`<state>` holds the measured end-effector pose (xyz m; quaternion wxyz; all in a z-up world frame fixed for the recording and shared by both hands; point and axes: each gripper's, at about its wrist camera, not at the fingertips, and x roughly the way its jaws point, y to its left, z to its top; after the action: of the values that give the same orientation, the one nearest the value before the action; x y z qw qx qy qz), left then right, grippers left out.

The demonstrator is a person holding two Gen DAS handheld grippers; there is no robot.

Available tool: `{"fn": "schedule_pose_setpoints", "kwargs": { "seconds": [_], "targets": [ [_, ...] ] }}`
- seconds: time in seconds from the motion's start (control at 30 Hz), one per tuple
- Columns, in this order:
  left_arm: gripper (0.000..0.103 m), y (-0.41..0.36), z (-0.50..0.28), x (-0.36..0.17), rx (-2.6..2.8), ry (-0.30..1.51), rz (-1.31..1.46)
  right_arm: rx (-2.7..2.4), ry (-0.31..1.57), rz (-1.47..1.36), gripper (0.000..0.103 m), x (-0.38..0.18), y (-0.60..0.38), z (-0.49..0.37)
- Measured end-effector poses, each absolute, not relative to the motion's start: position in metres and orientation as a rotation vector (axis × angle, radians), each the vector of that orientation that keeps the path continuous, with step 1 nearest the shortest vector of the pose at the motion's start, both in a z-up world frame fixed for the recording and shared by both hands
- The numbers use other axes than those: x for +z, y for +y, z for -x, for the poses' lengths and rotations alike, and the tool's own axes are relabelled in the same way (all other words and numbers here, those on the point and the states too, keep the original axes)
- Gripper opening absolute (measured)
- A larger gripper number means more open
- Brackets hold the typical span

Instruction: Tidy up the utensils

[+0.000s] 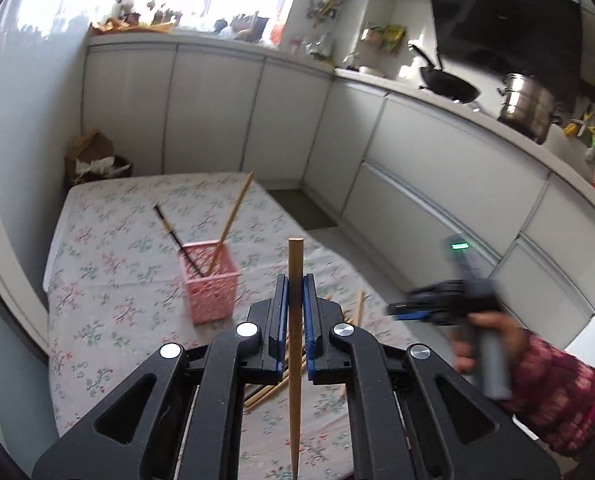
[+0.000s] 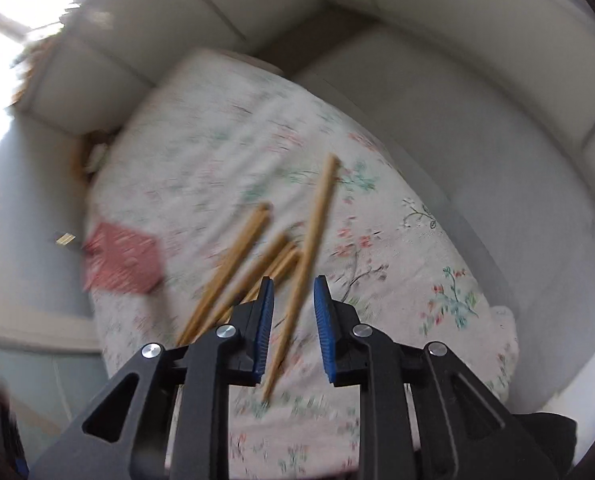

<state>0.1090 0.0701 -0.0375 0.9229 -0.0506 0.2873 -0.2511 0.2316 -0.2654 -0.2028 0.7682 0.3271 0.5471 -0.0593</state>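
My left gripper is shut on a wooden chopstick, held upright above the floral tablecloth. Ahead to the left stands a pink basket with one wooden chopstick and one black chopstick leaning in it. My right gripper shows blurred at the right, in a hand with a red patterned sleeve. In the right wrist view, my right gripper is open over a long chopstick lying on the cloth; its pads do not touch it. Several more chopsticks lie just left, with the basket blurred beyond.
White cabinets wrap the room behind and right of the table. A black wok and a steel pot sit on the counter. A brown paper bag stands past the table's far left corner. Loose chopsticks lie under my left gripper.
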Motion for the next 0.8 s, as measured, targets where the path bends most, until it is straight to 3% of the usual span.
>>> {"fn": "schedule_pose_setpoints", "kwargs": {
  "seconds": [0.4, 0.47, 0.63, 0.8],
  "targets": [
    [0.006, 0.075, -0.119, -0.03, -0.554, 0.553, 0.147, -0.272, 1.295, -0.549, 0.026, -0.237, -0.253, -0.306],
    [0.006, 0.073, -0.119, -0.029, -0.558, 0.546, 0.153, -0.291, 1.296, -0.514, 0.009, -0.236, -0.247, -0.306],
    [0.006, 0.075, -0.124, -0.025, -0.55, 0.537, 0.172, -0.237, 1.169, -0.576, 0.008, -0.22, -0.25, -0.279],
    [0.006, 0.079, -0.126, -0.013, -0.538, 0.511, 0.198, -0.152, 0.975, -0.523, 0.008, -0.161, -0.236, -0.22]
  ]
}}
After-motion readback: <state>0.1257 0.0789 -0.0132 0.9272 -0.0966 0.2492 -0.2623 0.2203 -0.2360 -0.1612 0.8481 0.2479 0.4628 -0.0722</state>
